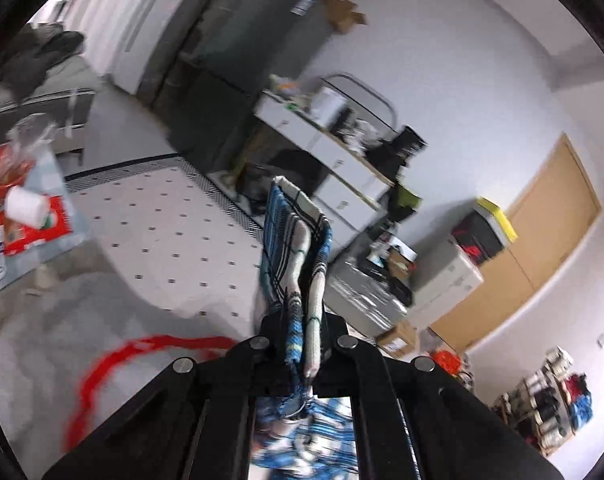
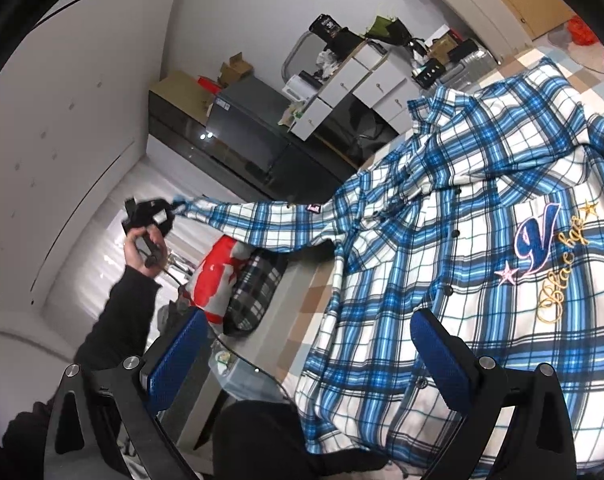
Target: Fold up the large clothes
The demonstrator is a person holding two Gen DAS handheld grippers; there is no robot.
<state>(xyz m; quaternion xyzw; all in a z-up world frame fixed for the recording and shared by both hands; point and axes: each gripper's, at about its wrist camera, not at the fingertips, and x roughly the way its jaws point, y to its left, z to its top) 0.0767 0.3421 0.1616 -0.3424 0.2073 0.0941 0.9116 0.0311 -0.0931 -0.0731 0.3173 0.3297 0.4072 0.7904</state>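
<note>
A: Where's the shirt rn?

B: Blue-and-white plaid shirt (image 2: 482, 248) lies front-up, buttoned, spread on the checked table cover (image 2: 314, 292). One sleeve (image 2: 262, 220) is pulled out sideways off the table edge, cuff (image 1: 302, 248) pinched in the left gripper (image 1: 302, 344), jaws closed tight on it.

A: And the right one?

B: Right gripper (image 2: 306, 352) hovers over the shirt's lower hem area, blue pads (image 2: 438, 344) wide apart, holding nothing.

A: So the step is the sleeve fold?

B: Looks like it, imo. To do it well: keep the sleeve taut, carry the cuff across the chest toward the embroidered logo (image 2: 542, 236), lay it flat w/o twisting. Right gripper could press near the shoulder seam so the body doesn't drag.

A: Risks?

B: Cuff grip is just at the edge, might slip if yanked. Also a red bag (image 2: 214, 276) and a checked bag sit below the sleeve, so don't let the fabric sag and snag.
</note>
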